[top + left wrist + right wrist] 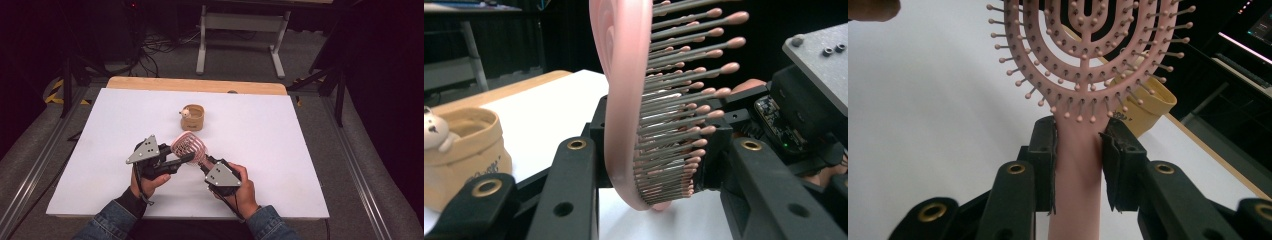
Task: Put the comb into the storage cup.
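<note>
Dark floor, cables and a pale metal stand lie beyond the far edge of the white table [280, 150], which has a wooden strip [197, 85] along that edge. Wide bare surface spreads to either side of both grippers and between them and the near edge.

Ahead of the grippers, well apart from them, stands a short tan cup [193, 117] with a small white animal figure [185, 113] at its rim; what else it holds cannot be told.

Between the grippers, lifted above the table, is a pink hairbrush [188, 145] with an open looped head and dark bristles tipped with pink balls. The right gripper [1079, 150] has its jaws pressed onto the brush's handle just below the head. The left gripper [651, 160] straddles the head's edge with bristles pointing toward its right jaw; whether its jaws actually pinch the head I cannot tell.
</note>
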Demonstrator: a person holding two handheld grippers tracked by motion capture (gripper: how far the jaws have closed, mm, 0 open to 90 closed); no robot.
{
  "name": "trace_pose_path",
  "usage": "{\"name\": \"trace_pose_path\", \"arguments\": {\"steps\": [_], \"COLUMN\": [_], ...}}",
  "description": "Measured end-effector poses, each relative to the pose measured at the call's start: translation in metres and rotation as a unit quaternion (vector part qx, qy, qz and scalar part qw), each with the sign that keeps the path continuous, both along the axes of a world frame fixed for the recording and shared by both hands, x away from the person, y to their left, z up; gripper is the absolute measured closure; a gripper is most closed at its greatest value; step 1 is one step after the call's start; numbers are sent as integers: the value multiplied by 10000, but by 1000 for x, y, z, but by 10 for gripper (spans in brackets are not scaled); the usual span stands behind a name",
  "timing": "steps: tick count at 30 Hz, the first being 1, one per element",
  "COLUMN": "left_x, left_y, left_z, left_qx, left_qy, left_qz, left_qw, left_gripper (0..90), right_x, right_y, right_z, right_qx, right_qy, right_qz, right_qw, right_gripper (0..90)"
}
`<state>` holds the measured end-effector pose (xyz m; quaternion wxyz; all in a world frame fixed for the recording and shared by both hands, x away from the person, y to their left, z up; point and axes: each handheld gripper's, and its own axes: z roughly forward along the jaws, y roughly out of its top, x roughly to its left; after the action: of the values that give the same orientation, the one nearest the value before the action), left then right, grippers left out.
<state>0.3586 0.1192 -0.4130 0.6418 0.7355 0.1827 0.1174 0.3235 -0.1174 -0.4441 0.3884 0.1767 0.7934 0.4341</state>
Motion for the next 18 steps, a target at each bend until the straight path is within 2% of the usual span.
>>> {"name": "trace_pose_path", "arguments": {"steps": [4,9,13,18], "left_x": [-1,1,2,4], "left_y": [5,15,19,26], "left_z": [3,7,7,9], "left_qx": [-23,-8,66,104], "left_qy": [-51,-144,-164,-177], "left_qz": [51,232,356,479], "left_qw": [10000,9996,9992,9986], "left_gripper": [635,636,637,637], "right_x": [-1,0,2,3], "right_y": [-2,-10,-20,-32], "right_z": [1,3,7,13], "right_qx": [59,205,369,586], "right_qy": [-3,146,200,125], "right_qz": [64,276,273,183], "right_qw": [10000,9993,9987,9980], "right_gripper": [683,666,661,609]}}
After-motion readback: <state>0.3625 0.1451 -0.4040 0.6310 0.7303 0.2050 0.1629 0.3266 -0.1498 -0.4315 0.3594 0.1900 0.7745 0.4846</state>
